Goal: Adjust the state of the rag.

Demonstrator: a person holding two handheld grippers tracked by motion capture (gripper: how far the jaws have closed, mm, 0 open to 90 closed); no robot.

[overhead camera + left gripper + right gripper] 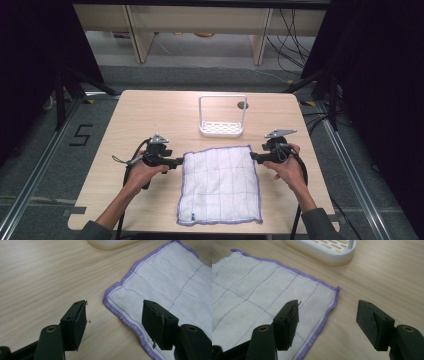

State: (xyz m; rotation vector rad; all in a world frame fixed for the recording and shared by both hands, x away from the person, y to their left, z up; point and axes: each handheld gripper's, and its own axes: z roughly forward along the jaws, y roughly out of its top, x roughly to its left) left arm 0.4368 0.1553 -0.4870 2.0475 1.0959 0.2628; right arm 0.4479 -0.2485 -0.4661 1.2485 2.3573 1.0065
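- The jaws of the left gripper (176, 162) stand spread with nothing pinched; in the left gripper view (113, 322) one jaw hangs over bare wood, the other over the near left corner of the cloth.
- The white quilted cloth with purple stitched edging and a thin purple grid (221, 184) lies flat on the light wooden surface (150, 112), between the two grippers.
- Behind the cloth stands a white plastic rack with a slotted base and a tall hoop frame (222, 127); its tray holds nothing.
- The jaws of the right gripper (256, 157) are spread too, gripping nothing; in the right gripper view (327, 322) they straddle the cloth's right corner.
- A black "5" (81, 134) is taped on the grey floor, left of the surface.
- Dark stands and cables flank the surface; nothing blocks the cloth.
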